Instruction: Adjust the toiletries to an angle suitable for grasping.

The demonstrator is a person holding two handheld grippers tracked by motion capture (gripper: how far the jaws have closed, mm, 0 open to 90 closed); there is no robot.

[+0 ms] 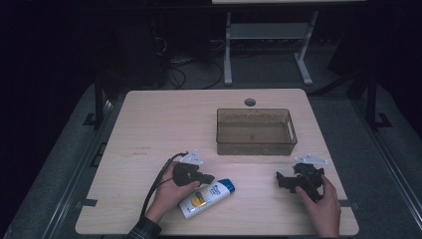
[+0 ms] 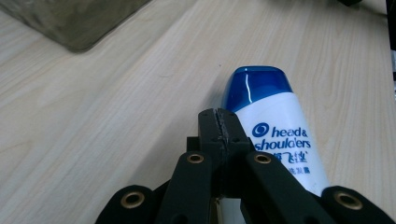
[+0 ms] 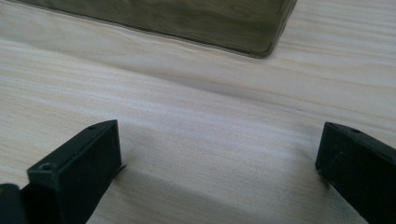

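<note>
A white shampoo bottle (image 1: 208, 197) with a blue cap lies on its side near the table's front edge, cap pointing right and away. My left gripper (image 1: 208, 178) rests just beyond the bottle's middle, held in a hand. In the left gripper view its jaws (image 2: 219, 117) are pressed together with nothing between them, and the bottle (image 2: 275, 130) lies under and to the right of them. My right gripper (image 1: 281, 179) sits on the table at the front right and points left. In the right gripper view its gripper (image 3: 219, 144) stands wide open over bare wood.
A clear brownish plastic bin (image 1: 256, 145) stands beyond both grippers at the table's middle right, seen as a corner in the left gripper view (image 2: 70, 23) and a wall in the right gripper view (image 3: 187, 18). The light wood table (image 1: 164, 124) has a cable hole (image 1: 250, 102) at the back.
</note>
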